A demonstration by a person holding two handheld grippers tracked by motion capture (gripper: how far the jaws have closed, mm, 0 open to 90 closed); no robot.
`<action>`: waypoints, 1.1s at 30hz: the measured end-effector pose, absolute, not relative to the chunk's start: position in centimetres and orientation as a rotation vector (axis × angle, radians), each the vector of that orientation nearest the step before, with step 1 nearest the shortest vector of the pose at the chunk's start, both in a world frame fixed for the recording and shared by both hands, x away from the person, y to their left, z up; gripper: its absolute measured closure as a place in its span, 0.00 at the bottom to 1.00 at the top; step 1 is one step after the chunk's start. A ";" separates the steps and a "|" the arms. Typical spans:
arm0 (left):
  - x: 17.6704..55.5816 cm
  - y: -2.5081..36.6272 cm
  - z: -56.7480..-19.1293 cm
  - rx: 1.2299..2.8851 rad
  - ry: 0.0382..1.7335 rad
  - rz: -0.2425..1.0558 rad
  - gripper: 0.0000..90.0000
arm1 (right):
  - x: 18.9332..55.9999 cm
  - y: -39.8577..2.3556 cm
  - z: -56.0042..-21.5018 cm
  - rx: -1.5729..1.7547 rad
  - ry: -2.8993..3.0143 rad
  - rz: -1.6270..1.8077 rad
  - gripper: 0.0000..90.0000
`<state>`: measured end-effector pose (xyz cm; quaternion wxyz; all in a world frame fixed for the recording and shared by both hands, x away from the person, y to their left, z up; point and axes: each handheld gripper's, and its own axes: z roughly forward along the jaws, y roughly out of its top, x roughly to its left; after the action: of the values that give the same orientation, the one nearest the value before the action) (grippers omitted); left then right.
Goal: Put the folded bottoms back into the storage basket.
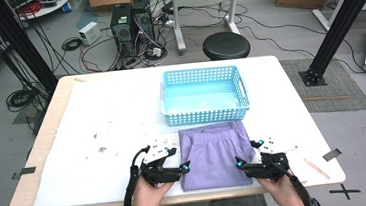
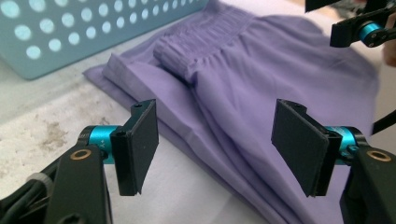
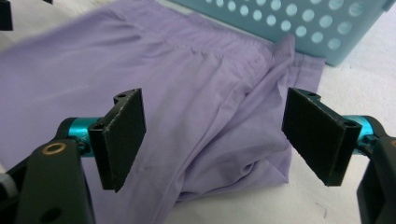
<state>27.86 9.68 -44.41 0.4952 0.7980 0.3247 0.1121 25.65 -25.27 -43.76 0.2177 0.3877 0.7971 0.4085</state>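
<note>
Left gripper (image 1: 185,168): nearest the camera, held in the person's hand at the garment's left edge; jaws wide, nothing between the pads.
Right gripper (image 1: 238,165): at the garment's right edge, pointing inward; jaws wide, holding nothing.
Purple garment (image 1: 215,153): folded, lying flat on the worktop (image 1: 112,119) between the two grippers, elastic waistband towards the basket.
Blue basket (image 1: 205,113): perforated plastic, just behind the garment, its front wall next to the waistband.
Worktop surface: white sheet with a few dark specks left of the garment.

table (image 1: 289,73): wooden edge, white sheet (image 1: 97,120) on top
on sheet: blue basket (image 1: 205,115), folded purple shorts (image 1: 215,155) just beside it
</note>
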 end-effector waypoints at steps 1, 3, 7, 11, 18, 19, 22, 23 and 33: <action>28.0 9.6 -44.5 1.935 0.803 0.268 0.35 | 25.8 -25.2 -43.9 1.089 2.209 1.114 0.24; 28.1 9.6 -44.6 1.943 0.821 0.263 0.35 | 26.1 -25.4 -44.1 1.127 2.220 1.088 0.24; 28.4 9.5 -44.7 1.953 0.852 0.245 0.35 | 26.7 -25.8 -44.3 1.176 2.229 1.026 0.24; 28.6 9.5 -44.8 1.980 0.875 0.242 0.35 | 27.0 -26.0 -44.5 1.205 2.251 0.992 0.27; 28.5 9.5 -44.6 1.962 0.886 0.212 0.35 | 27.5 -25.9 -44.7 1.236 2.296 0.961 0.28; 28.5 9.5 -44.6 1.966 0.881 0.208 0.35 | 27.6 -25.9 -44.7 1.235 2.296 0.967 0.28; 28.5 9.1 -44.8 1.991 0.906 0.196 0.35 | 27.7 -25.8 -44.7 1.264 2.306 0.960 0.28; 28.7 9.0 -44.9 2.002 0.923 0.179 0.35 | 27.8 -25.9 -44.7 1.264 2.311 0.957 0.28; 29.4 8.3 -45.1 1.971 0.986 0.107 0.42 | 28.1 -25.4 -44.8 1.293 2.321 0.930 0.31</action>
<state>29.35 8.26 -45.14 0.4505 0.7975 0.3990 0.0433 28.14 -25.44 -44.79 0.1627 0.4534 0.8135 0.3259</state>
